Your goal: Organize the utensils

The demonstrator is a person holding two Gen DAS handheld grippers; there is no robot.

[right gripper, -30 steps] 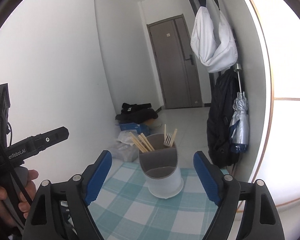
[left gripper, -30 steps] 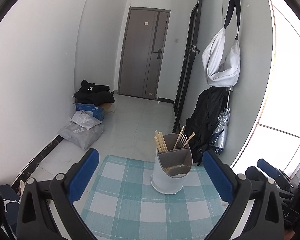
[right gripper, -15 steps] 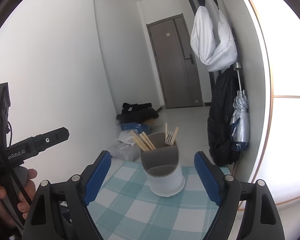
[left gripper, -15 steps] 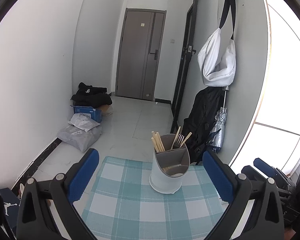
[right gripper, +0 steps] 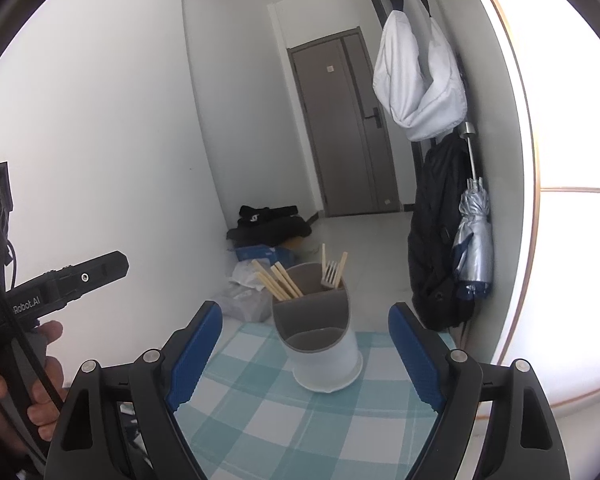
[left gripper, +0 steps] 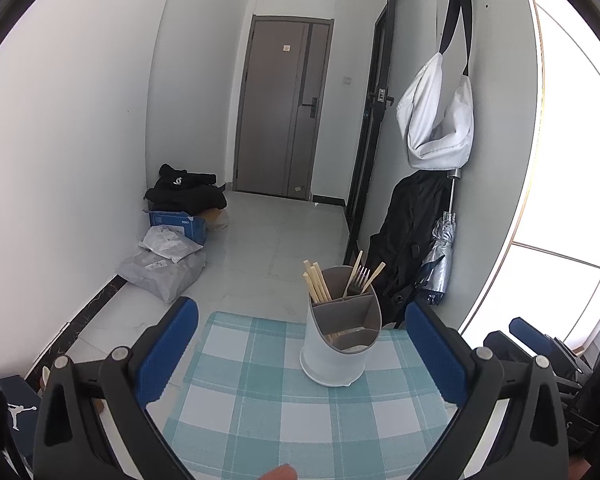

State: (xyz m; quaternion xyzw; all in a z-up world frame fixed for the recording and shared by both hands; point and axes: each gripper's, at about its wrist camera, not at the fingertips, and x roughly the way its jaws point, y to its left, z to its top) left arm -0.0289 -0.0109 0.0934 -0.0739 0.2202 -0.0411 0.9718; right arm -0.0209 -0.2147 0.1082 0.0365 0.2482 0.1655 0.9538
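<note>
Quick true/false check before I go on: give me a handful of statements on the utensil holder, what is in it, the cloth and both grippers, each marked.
1. The utensil holder stands upright on the checked cloth. True.
2. The chopsticks and the fork share one compartment. False: a divider separates them.
3. The left gripper is shut on the holder. False: its fingers stand wide apart, nothing between them touched.
4. The right gripper is open and holds nothing. True.
5. The front compartment is packed with spoons. False: no utensil sticks up from it.
</note>
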